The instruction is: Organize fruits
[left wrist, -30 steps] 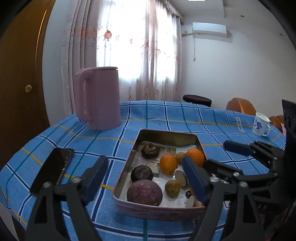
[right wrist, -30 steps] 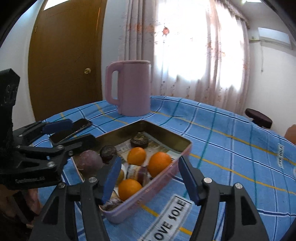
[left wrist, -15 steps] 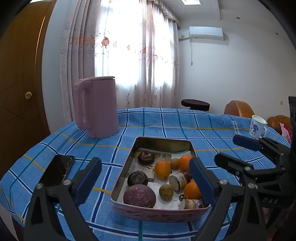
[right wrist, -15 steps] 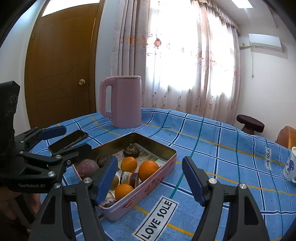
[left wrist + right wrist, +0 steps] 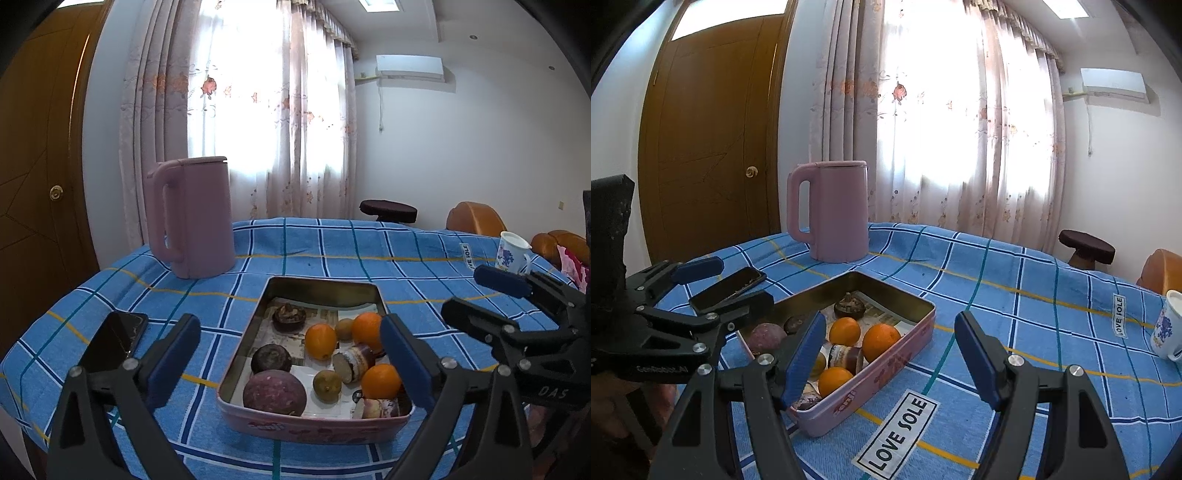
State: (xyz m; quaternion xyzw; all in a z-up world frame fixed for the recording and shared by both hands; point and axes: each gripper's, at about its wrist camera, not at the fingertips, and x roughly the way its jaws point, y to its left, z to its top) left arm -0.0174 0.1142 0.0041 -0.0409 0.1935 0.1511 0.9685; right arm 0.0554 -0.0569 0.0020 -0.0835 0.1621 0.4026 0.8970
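Blue checked tablecloth (image 5: 332,243) under fruit tin (image 5: 314,424); near fruits partly hidden; both grippers' jaws wide apart, empty.

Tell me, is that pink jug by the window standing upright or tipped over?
Upright. The pink jug stands on its flat base on the blue checked tablecloth, lid on top and handle vertical.

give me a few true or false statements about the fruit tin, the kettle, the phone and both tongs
1. Both tongs, left and right, are open and hold nothing. True.
2. The tin holds three oranges. True.
3. The pink kettle lies on its side. False: it stands upright on the blue checked tablecloth.
4. The black phone lies inside the tin. False: it lies on the cloth, left of the tin.
5. A white cup stands near the table's right edge. True.
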